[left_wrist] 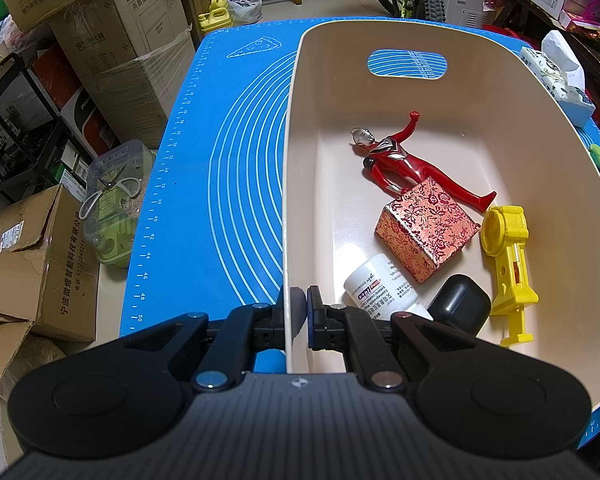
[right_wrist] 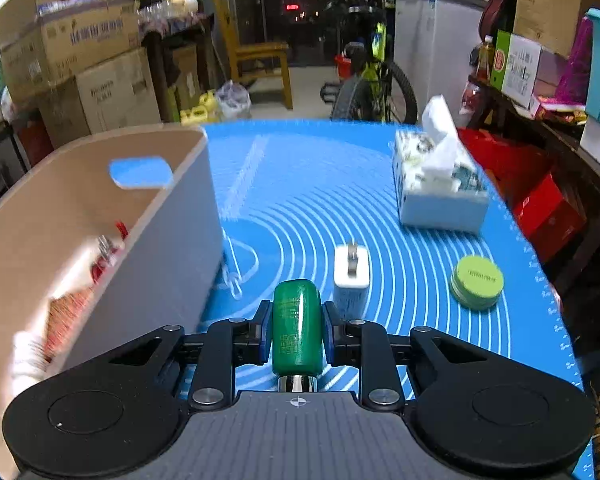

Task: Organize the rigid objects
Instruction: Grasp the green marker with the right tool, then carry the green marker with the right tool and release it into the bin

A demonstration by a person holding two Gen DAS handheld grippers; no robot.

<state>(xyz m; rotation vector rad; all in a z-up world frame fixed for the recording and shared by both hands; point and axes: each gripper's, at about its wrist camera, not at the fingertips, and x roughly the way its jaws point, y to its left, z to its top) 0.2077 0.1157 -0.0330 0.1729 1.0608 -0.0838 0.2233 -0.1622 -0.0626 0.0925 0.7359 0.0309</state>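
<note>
Green bottle (right_wrist: pixel 296 332) clamped between right tongs (right_wrist: pixel 296 330).

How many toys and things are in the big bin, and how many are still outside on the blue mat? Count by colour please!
In the bin:
Red: 2, figure, flowery box
Yellow: 1, plastic toy
White: 1, bottle
Black: 1, case
On the mat:
White: 2, charger, tissue box
Green: 1, tin
In the right tool:
Green: 1, bottle
Total: 9

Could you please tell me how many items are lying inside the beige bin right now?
5: figure mid-bin, red box on its legs, yellow tool rightmost, bottle and black case nearest. The tongs may hide more.
</note>
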